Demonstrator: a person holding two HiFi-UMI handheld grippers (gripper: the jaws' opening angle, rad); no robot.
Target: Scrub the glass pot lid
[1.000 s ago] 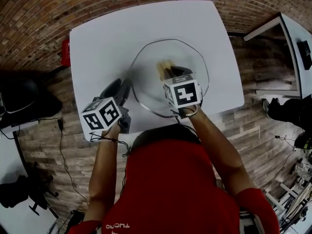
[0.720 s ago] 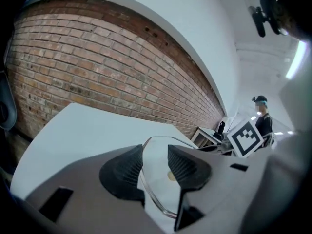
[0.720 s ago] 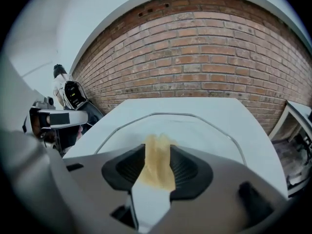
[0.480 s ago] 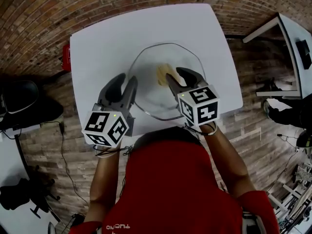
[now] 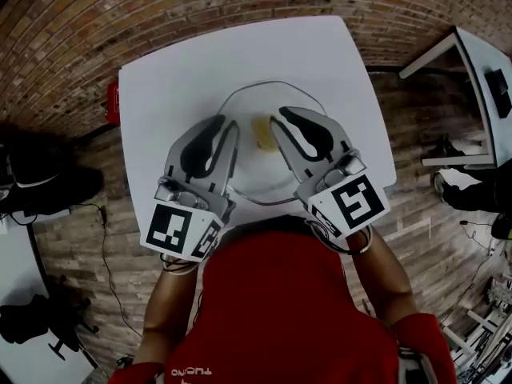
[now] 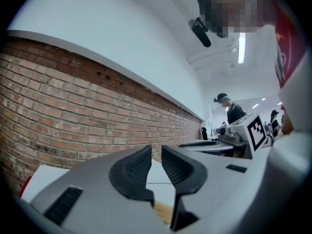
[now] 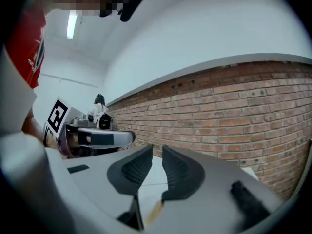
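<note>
left gripper (image 5: 226,126) and right gripper (image 5: 279,118) rose off the lid (image 5: 260,174), jaws narrowing to empty slits.

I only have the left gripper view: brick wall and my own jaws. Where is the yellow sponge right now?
Observer: In the head view the yellow sponge lies loose on the round glass pot lid.
Operator: Does the right gripper hold anything?
Observer: No. The right gripper has just been closing its jaws. A narrow gap remains, with nothing between them.
Operator: Where is the lid?
Observer: It lies flat on the white table, toward the person's side.
</note>
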